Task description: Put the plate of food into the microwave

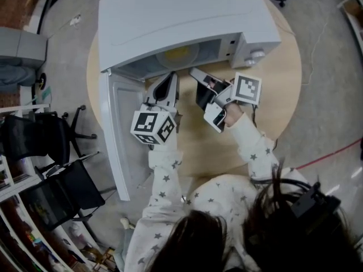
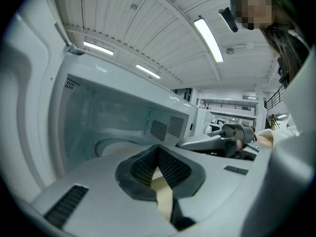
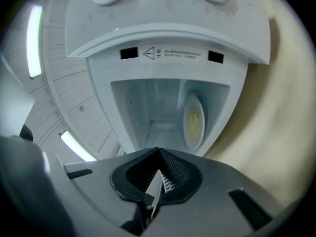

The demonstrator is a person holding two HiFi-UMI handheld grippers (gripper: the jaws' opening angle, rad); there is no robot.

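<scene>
The plate of yellow food lies inside the open microwave; the right gripper view shows the plate on the cavity floor, apart from both grippers. My left gripper is just outside the opening, in front of its left half, jaws shut with nothing between them. My right gripper hovers beside it at the opening's right half, also shut and empty. In the left gripper view the right gripper shows to the right.
The microwave door stands swung open to the left, past the edge of the round wooden table. The control knobs are at the microwave's right. Black chairs stand on the floor at the left.
</scene>
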